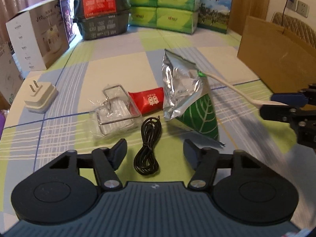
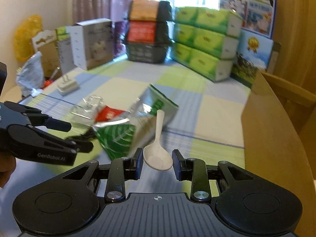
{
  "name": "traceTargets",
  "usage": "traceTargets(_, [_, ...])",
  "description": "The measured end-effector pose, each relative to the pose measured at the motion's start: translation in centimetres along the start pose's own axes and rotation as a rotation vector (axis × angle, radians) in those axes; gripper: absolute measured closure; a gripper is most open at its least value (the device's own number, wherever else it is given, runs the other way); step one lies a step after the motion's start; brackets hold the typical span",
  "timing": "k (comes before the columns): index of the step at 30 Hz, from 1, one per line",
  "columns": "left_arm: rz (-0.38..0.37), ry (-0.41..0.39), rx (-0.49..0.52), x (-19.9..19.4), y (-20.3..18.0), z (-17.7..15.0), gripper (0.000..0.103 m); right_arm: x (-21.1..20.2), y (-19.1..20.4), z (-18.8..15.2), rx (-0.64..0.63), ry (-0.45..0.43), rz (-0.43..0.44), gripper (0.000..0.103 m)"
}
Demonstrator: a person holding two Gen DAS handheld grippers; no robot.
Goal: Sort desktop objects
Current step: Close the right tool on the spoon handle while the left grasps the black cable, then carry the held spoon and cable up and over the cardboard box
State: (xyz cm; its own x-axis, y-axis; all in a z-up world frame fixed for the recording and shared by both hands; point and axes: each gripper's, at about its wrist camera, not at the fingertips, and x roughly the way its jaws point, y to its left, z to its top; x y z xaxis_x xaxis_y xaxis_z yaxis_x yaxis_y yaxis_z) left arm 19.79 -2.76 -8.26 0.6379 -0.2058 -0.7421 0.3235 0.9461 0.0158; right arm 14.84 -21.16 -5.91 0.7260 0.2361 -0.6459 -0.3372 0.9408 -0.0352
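The right claw [image 2: 157,165], fingers spread, has the white spoon [image 2: 158,154] between them, above the table.

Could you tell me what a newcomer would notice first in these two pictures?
Probably the white spoon, its bowl between the right gripper fingers, handle pointing toward the silver and green foil bag lying mid-table. Next, the coiled black cable just ahead of the open left gripper, and the green tissue packs stacked at the back.

Foil bag [image 2: 136,126] motion-blurred; print unreadable
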Motion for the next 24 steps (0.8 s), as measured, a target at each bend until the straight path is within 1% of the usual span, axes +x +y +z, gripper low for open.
traceTargets(1, [0.003,0.01,-0.002,0.4,0.0,0.0,0.049,0.2,-0.4,-0.1,0.012,0.016,-0.006,0.075])
traceTargets(2, [0.007,0.018,-0.004,0.7,0.1,0.0,0.056,0.5,-0.8,-0.2,0.028,0.038,-0.009,0.075])
traceTargets(3, [0.009,0.027,-0.005,1.0,0.1,-0.1,0.057,0.7,-1.1,-0.4,0.048,0.055,-0.006,0.075])
traceTargets(4, [0.003,0.021,-0.009,1.0,0.2,-0.2,0.061,0.9,-1.4,-0.5,0.068,0.074,-0.001,0.075])
traceTargets(5, [0.003,0.023,-0.011,0.9,0.2,-0.2,0.07,1.1,-1.7,-0.7,0.086,0.09,0.005,0.075])
traceTargets(6, [0.006,0.025,-0.01,0.7,0.1,-0.3,0.076,1.2,-1.9,-0.7,0.099,0.102,0.012,0.075])
traceTargets(7, [0.009,0.031,-0.01,0.5,0.0,-0.3,0.086,1.3,-2.1,-0.8,0.108,0.116,0.022,0.075])
traceTargets(9, [0.008,0.05,-0.032,0.0,-0.1,-0.6,0.086,1.5,-2.1,-1.0,0.126,0.142,0.039,0.075])
traceTargets(12, [-0.018,0.076,-0.053,-1.0,-0.7,-1.2,0.086,1.7,-2.0,-1.6,0.141,0.193,0.068,0.075])
traceTargets(16, [-0.028,0.093,-0.019,-2.6,-1.9,-2.6,0.087,1.6,-2.0,-2.3,0.143,0.238,0.092,0.075])
traceTargets(21, [-0.021,0.091,-0.02,-4.4,-2.5,-4.4,0.087,0.8,-2.6,-3.1,0.145,0.231,0.083,0.073])
traceTargets(23, [-0.024,0.085,-0.034,-4.7,-2.5,-4.8,0.087,0.5,-3.0,-3.3,0.166,0.227,0.088,0.071])
traceTargets(24, [-0.024,0.081,-0.039,-4.8,-2.5,-4.9,0.087,0.5,-3.1,-3.3,0.181,0.225,0.096,0.068])
